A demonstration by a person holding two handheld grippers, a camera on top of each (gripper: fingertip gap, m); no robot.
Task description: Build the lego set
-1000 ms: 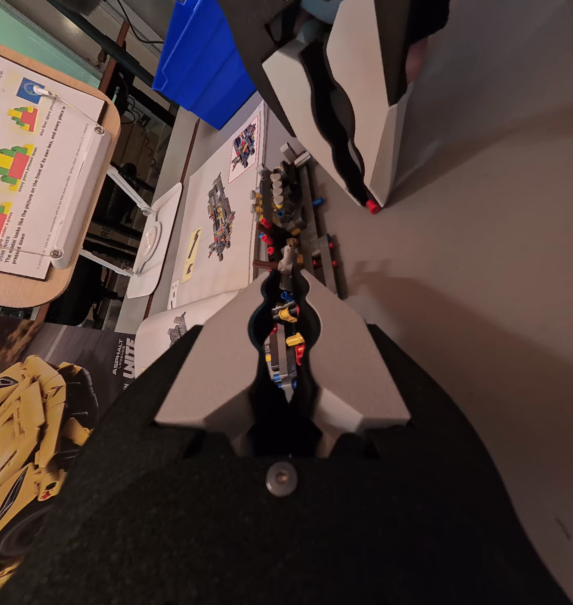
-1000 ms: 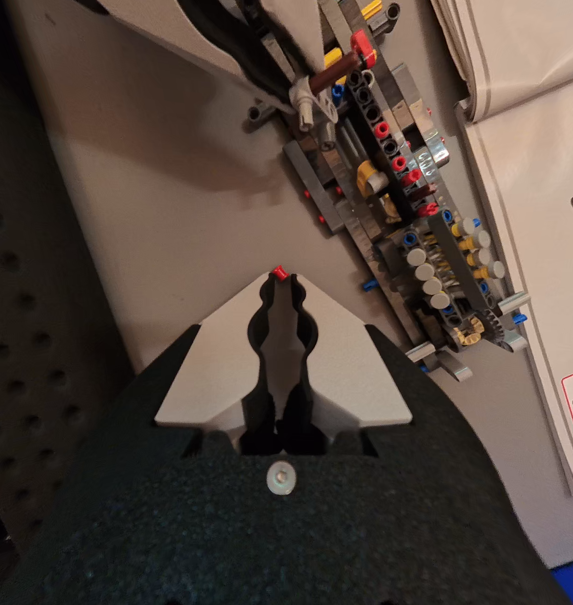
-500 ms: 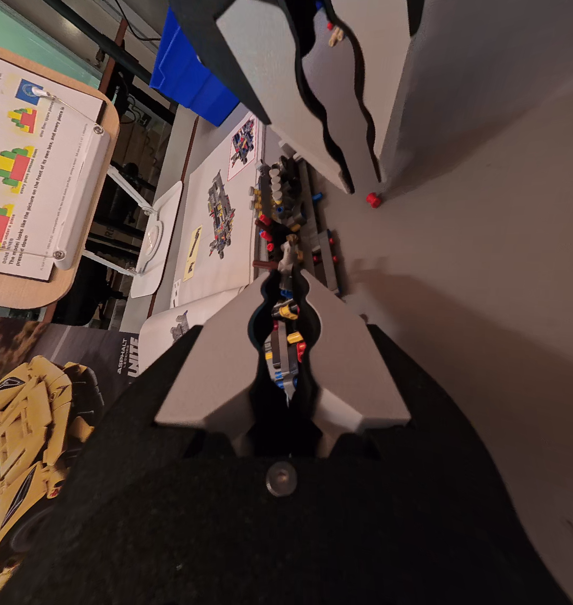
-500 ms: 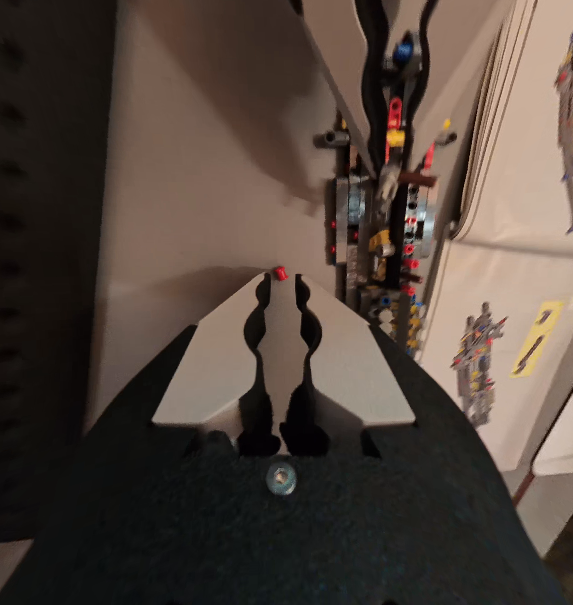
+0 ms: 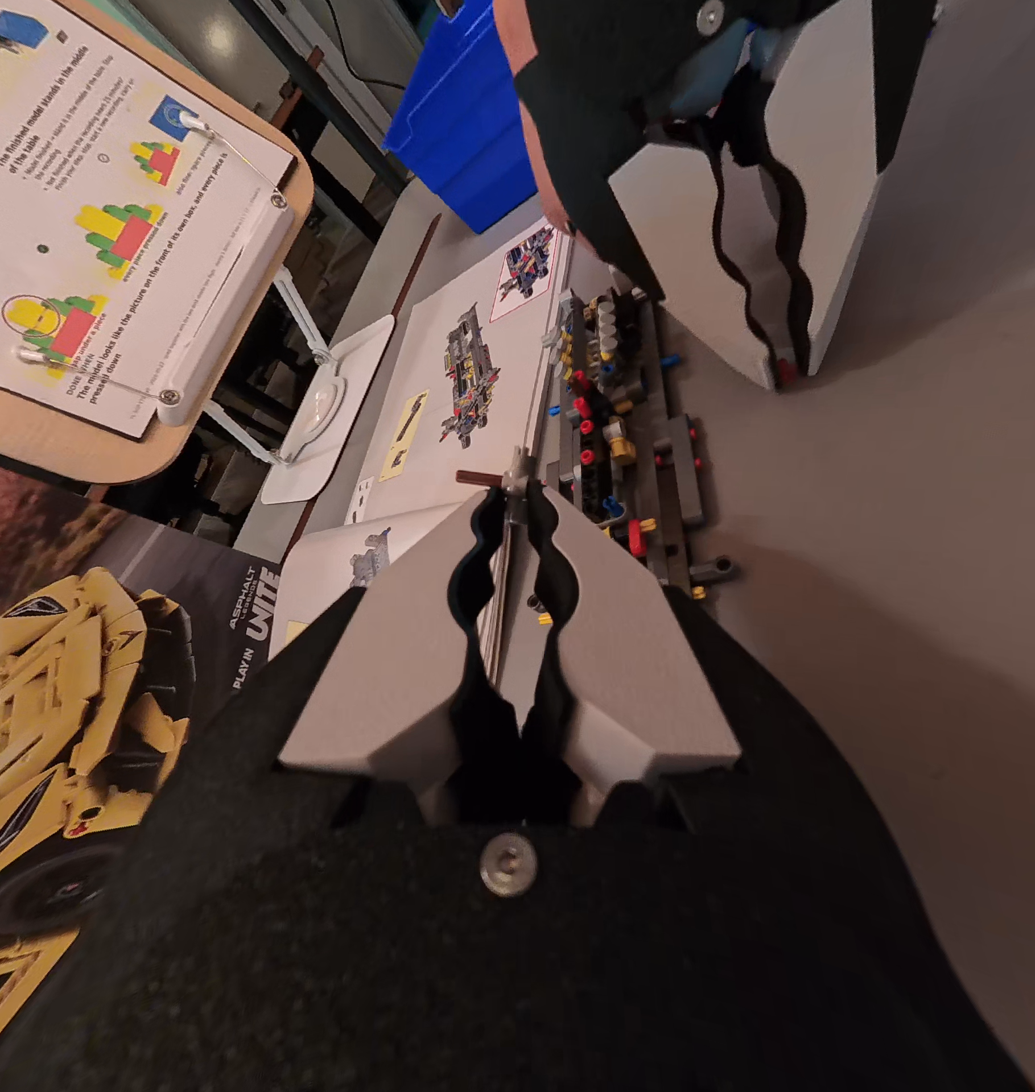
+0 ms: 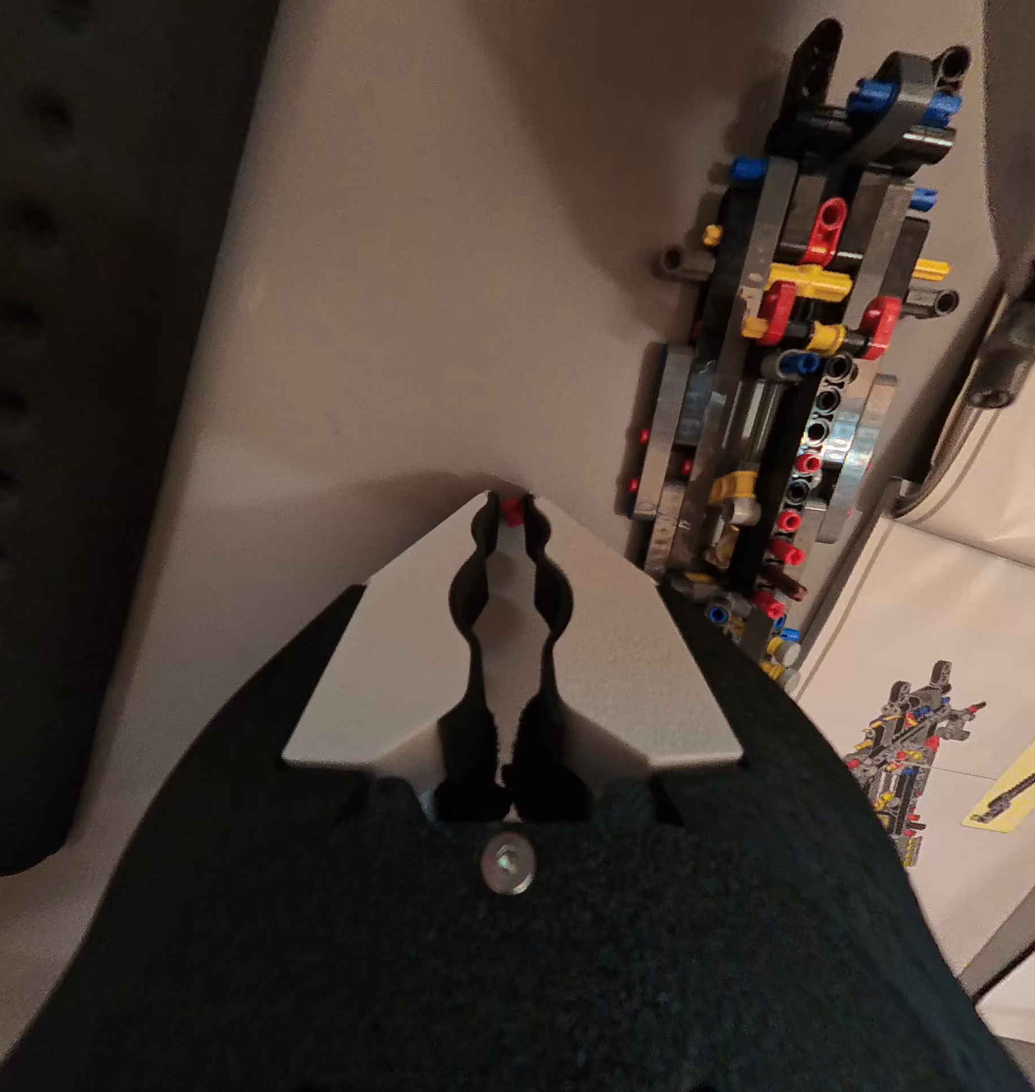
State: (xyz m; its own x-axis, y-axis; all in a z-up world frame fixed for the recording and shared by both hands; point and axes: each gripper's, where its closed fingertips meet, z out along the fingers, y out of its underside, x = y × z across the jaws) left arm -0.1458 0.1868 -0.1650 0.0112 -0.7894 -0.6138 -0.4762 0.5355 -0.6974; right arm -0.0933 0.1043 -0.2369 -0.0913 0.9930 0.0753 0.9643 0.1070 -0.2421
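The long grey Lego chassis [image 5: 627,425] with red, yellow and blue pins lies on the grey table beside the open booklet; it also shows in the right wrist view [image 6: 798,384]. My left gripper [image 5: 516,493] is shut on a small grey connector [image 5: 518,475] with a brown axle [image 5: 473,477], held over the booklet's edge just left of the chassis. My right gripper [image 6: 510,507] is down at the table, right of the chassis, shut on a small red pin [image 6: 510,512]. The left wrist view shows the right gripper [image 5: 790,369] too.
An instruction booklet [image 5: 461,402] lies left of the chassis. A blue bin [image 5: 461,130] stands behind it. The set's box with a yellow car [image 5: 59,679] and a sheet on a white stand [image 5: 119,236] are at the left. A black perforated mat [image 6: 59,354] borders the table. The grippers' ends are close to 12 cm from one another.
My left gripper moved off the chassis toward the booklet, keeping the connector. My right gripper opened beside the red pin on the table, then closed on it.
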